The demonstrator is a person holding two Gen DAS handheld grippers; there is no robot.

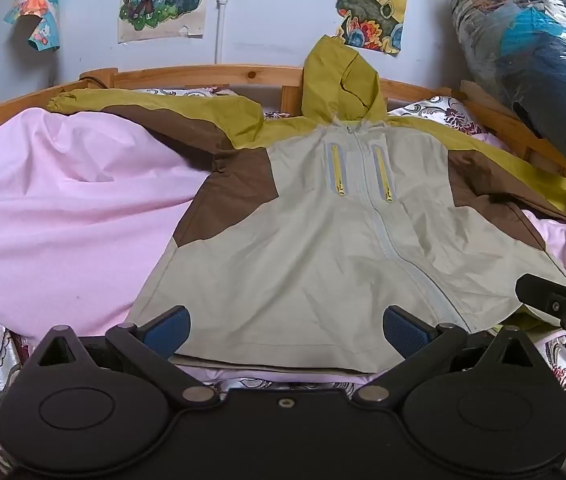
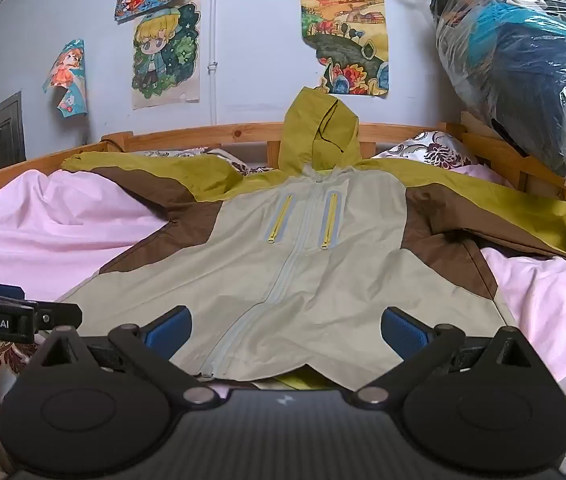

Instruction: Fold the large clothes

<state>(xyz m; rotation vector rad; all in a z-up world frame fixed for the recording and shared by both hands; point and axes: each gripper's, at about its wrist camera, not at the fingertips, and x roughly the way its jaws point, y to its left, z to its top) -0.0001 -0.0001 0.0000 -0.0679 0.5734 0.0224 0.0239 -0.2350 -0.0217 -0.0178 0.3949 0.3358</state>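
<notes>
Both grippers, left [image 1: 286, 328] and right [image 2: 286, 330], hovering wide open and empty over jacket [image 1: 323, 240] hem at bed's [image 1: 203, 74] near edge.

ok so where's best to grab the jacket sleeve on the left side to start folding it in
Probably near the cuff, the mustard end of the left sleeve, coming from the outer side with the open left gripper. The sleeve lies stretched out flat across the pink sheet, so its free end should lift and swing inward easily.
</notes>
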